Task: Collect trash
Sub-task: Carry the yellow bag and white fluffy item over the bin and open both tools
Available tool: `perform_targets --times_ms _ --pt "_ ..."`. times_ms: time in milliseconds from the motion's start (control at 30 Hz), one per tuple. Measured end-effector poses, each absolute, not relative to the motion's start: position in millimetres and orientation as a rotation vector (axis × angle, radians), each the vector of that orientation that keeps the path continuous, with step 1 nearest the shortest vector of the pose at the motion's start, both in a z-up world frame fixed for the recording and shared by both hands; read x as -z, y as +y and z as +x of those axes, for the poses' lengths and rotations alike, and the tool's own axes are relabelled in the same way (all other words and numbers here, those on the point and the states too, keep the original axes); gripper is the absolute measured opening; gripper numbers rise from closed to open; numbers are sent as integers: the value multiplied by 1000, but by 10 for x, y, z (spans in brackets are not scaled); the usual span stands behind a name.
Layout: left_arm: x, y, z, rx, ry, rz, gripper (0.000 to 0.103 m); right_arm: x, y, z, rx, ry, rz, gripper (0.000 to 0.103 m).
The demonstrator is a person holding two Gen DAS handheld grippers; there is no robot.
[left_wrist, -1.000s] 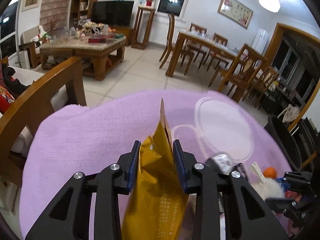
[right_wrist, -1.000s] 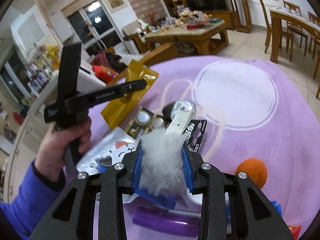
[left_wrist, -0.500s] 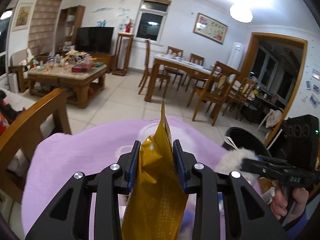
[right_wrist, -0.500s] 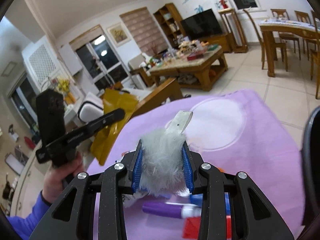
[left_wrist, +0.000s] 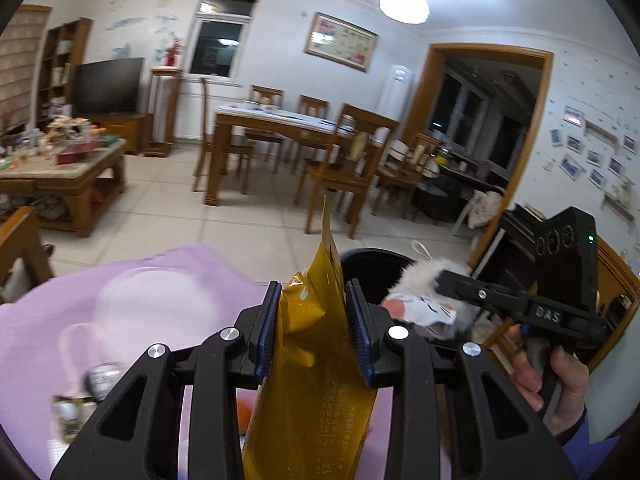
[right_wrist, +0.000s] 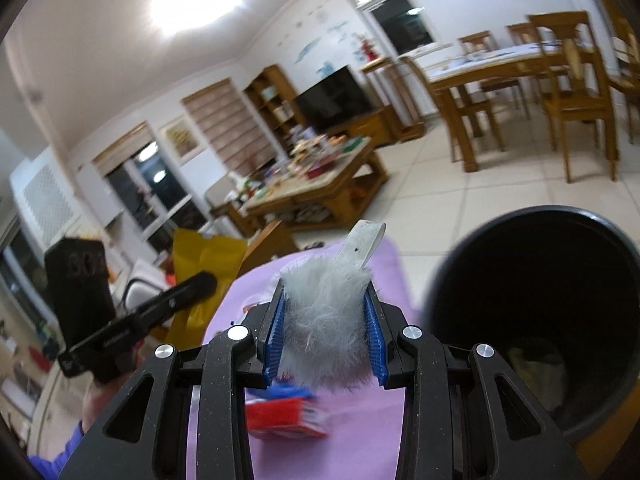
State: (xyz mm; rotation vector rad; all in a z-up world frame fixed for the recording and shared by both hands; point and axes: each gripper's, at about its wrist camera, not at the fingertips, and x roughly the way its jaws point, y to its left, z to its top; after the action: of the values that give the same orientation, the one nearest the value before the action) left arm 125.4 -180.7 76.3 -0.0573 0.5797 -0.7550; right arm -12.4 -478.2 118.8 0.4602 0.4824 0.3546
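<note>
My left gripper [left_wrist: 314,328] is shut on a gold foil bag [left_wrist: 316,364], held upright above the purple table cloth [left_wrist: 140,304]. My right gripper [right_wrist: 325,332] is shut on a white fluffy toy [right_wrist: 326,320] with a flat white tag sticking up. The black trash bin [right_wrist: 536,304] stands just right of the right gripper, below table level, with some trash at its bottom. In the left wrist view the bin [left_wrist: 372,268] shows behind the bag, and the right gripper [left_wrist: 444,292] holds the toy [left_wrist: 420,280] over it.
A red packet [right_wrist: 284,418] and a blue item lie on the cloth under the right gripper. Small foil wrappers [left_wrist: 80,396] lie at the cloth's left. A dining table with chairs [left_wrist: 296,148] and a coffee table [left_wrist: 60,176] stand beyond.
Both grippers have lifted off the table and swung right toward the bin, each keeping its load. The bin has come into full view beside the right gripper.
</note>
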Motion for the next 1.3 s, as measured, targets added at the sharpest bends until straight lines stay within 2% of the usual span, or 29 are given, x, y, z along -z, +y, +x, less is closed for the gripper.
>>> perform_targets --times_ms 200,533,1000,1067,1200,1300 --pt "-565 -2539 1324 855 620 -60 33 -991 -5519 -227 -256 474 519 35" --pt "-205 -3256 1507 899 695 -77 33 -507 -6288 -117 -161 504 594 36" --pt "80 -3598 1600 868 745 -22 36 -179 -6545 61 -139 541 610 39" --pt "82 -3601 1597 852 744 -10 39 -174 -6510 71 -138 542 610 39" --pt "46 -3595 1581 820 740 -5 72 -178 -6461 63 -138 540 608 42" --pt "-10 -3545 1556 810 722 -5 77 -203 -6408 60 -132 539 598 42"
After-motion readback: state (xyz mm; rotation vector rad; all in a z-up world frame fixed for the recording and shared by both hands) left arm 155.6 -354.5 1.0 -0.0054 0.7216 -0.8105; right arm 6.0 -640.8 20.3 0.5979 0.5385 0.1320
